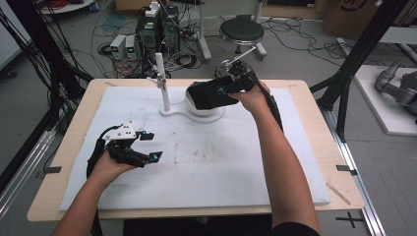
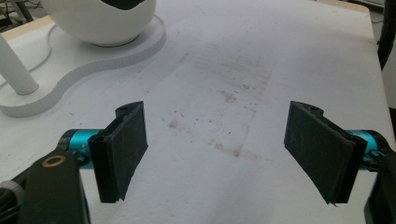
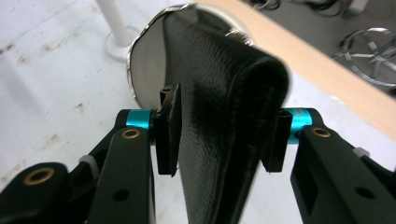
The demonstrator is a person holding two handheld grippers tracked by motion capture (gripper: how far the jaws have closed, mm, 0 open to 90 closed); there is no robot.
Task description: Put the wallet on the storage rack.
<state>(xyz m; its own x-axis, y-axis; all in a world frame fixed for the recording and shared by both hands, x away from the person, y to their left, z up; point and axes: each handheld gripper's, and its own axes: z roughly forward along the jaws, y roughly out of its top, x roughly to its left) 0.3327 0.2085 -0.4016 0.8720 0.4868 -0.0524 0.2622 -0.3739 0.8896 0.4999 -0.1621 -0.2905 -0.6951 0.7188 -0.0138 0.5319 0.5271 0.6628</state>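
The right gripper [image 3: 219,135], nearest the lens in its own view, has its jaws clenched on a black folded leather-like pouch [image 3: 224,107], one pad on each face just below the rounded fold. From above, the pouch [image 1: 211,94] hangs at that gripper [image 1: 231,88], over the white bowl-shaped holder [image 1: 196,105] at the far side of the worktop [image 1: 305,98].

Beneath everything lies a white foam mat [image 1: 221,167], scuffed and stained ahead of the left jaws. On it, beyond the right jaws, sits the holder on a flat white base [image 1: 169,113] that also carries a thin white post [image 1: 162,81]. In the left gripper view the holder [image 2: 107,23] is up and to the left of the jaws, the post [image 2: 14,65] farther left.

The left gripper [image 1: 147,146] rests low over the mat, well apart from the pouch, its jaws [image 2: 217,149] released and wide with nothing between them.

The pouch looks light and soft: its grained skin bends into a padded fold, not a hard edge. I judge it would sag or swing if pinched at a corner, and the smooth surface could slide under a weak grip. The best hold seems to be across the thick folded edge, where both layers stack, as the right jaws have it.
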